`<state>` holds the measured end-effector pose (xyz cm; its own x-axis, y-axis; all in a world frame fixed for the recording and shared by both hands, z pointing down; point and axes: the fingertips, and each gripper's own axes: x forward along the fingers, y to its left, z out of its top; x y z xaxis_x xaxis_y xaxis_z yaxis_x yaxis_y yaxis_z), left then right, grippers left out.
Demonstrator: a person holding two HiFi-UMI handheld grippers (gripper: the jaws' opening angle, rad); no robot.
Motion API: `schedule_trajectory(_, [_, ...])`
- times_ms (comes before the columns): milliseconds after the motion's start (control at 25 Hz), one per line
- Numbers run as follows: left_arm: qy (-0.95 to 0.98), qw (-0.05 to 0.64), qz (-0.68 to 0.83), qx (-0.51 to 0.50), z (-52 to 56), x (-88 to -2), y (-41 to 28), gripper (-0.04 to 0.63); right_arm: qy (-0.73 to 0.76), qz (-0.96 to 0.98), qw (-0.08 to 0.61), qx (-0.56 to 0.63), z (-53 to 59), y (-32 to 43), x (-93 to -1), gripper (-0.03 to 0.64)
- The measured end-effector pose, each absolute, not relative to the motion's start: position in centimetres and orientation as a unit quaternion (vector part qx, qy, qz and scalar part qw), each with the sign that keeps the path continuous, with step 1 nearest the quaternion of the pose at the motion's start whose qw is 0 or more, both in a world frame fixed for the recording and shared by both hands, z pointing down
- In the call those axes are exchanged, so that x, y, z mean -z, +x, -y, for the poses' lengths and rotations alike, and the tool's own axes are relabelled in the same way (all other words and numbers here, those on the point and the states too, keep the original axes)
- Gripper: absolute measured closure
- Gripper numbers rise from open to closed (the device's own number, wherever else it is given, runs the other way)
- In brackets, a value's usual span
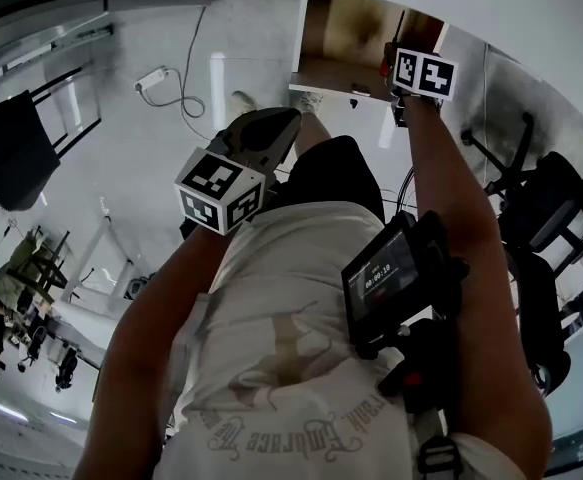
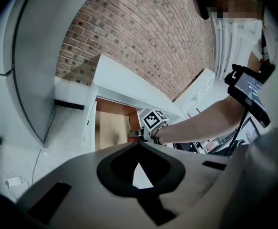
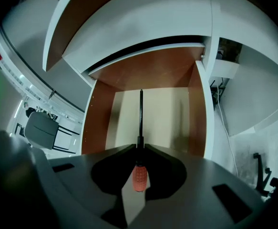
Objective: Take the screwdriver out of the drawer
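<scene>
Head view: pale floor (image 1: 161,158); open drawer (image 1: 336,28)

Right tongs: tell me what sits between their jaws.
The screwdriver: the right tongs clamp it where orange handle meets black shaft, above the open drawer. The right gripper view shows it.

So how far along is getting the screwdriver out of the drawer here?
Done: the drawer stands open and the right gripper is shut on the screwdriver. In hand: its shaft points over the drawer floor. Remaining: carrying it clear. The left gripper is shut, empty.
</scene>
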<state>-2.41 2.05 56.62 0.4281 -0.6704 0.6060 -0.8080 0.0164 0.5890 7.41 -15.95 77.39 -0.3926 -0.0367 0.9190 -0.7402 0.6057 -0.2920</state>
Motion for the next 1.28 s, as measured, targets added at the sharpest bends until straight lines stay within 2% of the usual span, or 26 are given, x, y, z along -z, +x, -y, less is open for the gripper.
schedule_trajectory(680, [0.726, 0.441, 0.520, -0.088, -0.2, -53.7, -2.4, 0.575, 0.261, 0.783, 0.439, -0.356, 14.5, 9.4, -72.4, 0.549])
schedule_trajectory(880, [0.733, 0.425, 0.521, -0.099, -0.7, -49.8, 1.6, 0.575, 0.254, 0.802, 0.418, -0.344, 13.5, 13.1, -67.8, 0.548])
schedule_trajectory(1280, [0.739, 0.413, 0.522, -0.103, 0.7, -49.5, -1.0, 0.575, 0.228, 0.831, 0.397, -0.316, 12.6, 10.2, -65.5, 0.548])
